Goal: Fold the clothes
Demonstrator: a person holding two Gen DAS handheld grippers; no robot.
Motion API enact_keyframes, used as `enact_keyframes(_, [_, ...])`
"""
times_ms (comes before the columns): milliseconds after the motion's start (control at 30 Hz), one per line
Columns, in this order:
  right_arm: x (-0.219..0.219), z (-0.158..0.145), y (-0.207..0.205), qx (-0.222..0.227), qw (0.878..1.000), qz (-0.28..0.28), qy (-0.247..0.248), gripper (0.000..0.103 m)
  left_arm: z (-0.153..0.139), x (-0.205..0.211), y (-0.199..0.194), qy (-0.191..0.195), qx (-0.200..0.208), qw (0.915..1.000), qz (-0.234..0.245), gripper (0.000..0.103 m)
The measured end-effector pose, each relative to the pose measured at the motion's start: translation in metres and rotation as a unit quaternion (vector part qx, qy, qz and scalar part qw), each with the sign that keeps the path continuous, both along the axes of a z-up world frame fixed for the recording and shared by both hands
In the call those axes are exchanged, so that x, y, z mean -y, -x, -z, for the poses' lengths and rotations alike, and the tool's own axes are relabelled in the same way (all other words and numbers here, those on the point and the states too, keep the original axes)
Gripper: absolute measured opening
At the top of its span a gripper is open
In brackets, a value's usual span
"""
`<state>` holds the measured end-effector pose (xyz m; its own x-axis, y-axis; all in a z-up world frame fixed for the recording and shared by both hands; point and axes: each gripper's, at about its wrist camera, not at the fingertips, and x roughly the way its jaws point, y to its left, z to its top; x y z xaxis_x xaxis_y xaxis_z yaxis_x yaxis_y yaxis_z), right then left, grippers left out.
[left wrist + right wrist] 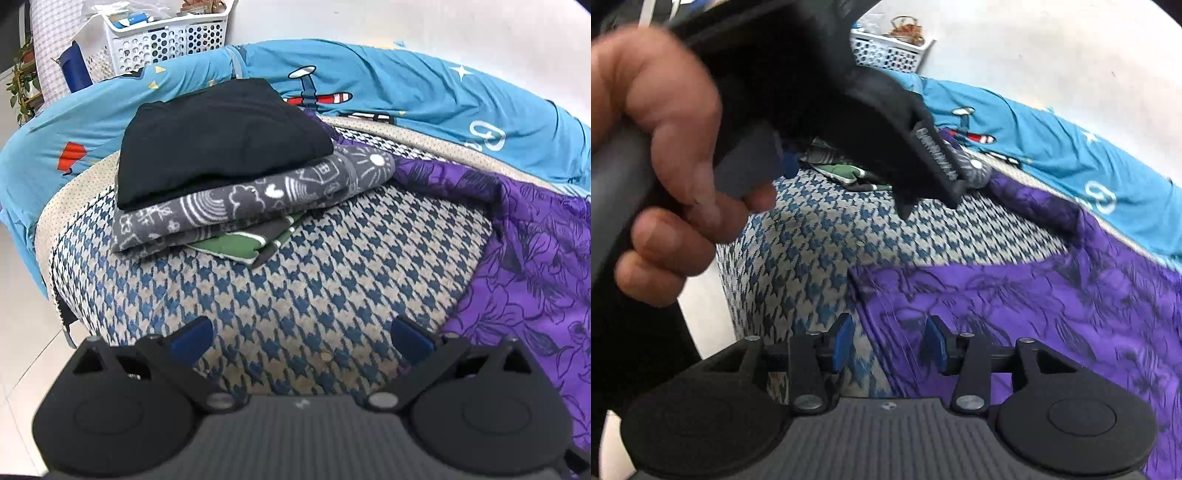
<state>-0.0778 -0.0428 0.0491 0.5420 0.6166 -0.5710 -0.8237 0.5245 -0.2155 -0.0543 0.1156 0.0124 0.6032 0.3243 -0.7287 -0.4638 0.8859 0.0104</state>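
Houndstooth-covered bed (314,266) carried a stack (236,177) of three folded garments — done; the purple floral garment (1034,306) lay unfolded beside it — remaining. Left gripper (301,339) fingers wide apart, empty; right gripper (888,343) fingers partly open over the purple edge, gripping nothing

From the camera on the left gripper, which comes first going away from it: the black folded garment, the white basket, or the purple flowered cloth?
Measured from the left gripper, in the left wrist view:
1. Purple flowered cloth: nearest, spread on the right, reaching down beside the right finger.
2. Black folded garment: farther, on top of the folded pile, ahead and left of centre.
3. White basket: farthest, beyond the blue bedding, upper left.
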Motion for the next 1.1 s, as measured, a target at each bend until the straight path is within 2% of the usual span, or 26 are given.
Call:
enact_keyframes(133, [-0.014,0.006,-0.002,0.023,1.000,0.004,0.006,0.039,-0.001,-0.003,0.002,0.008,0.005,0.9999,-0.004,0.103])
enact_keyframes(167, [-0.016,0.007,-0.003,0.024,1.000,0.003,0.006,0.024,-0.001,-0.003,0.002,0.008,0.006,0.9999,-0.004,0.103])
enact_keyframes(200, [-0.018,0.008,-0.004,0.024,1.000,0.001,0.006,0.016,-0.002,-0.003,0.003,0.007,0.008,0.9999,-0.003,0.103])
enact_keyframes(300, [-0.020,0.007,-0.006,0.012,1.000,0.003,-0.004,0.009,-0.006,-0.004,0.005,-0.002,0.015,0.9999,-0.006,0.103])
enact_keyframes(533, [-0.016,-0.004,-0.010,-0.049,0.997,-0.002,-0.053,0.008,-0.020,-0.012,0.010,-0.016,0.039,0.9989,-0.022,0.103])
enact_keyframes(733, [-0.021,0.009,-0.006,-0.065,0.996,-0.004,-0.060,0.008,-0.022,-0.008,0.007,-0.022,0.036,0.9989,-0.020,0.103])
enact_keyframes(800, [-0.017,0.005,-0.008,-0.073,0.995,-0.005,-0.065,0.018,-0.022,-0.005,0.006,-0.024,0.035,0.9989,-0.018,0.103])
enact_keyframes(967, [0.014,-0.012,-0.001,-0.077,0.994,0.000,-0.075,0.019,-0.020,0.008,0.001,-0.018,0.029,0.9994,0.002,0.103])
enact_keyframes(1100, [0.054,-0.016,0.013,-0.059,0.996,0.021,-0.065,0.029,-0.013,0.027,-0.005,-0.009,0.014,0.9990,0.042,0.103])
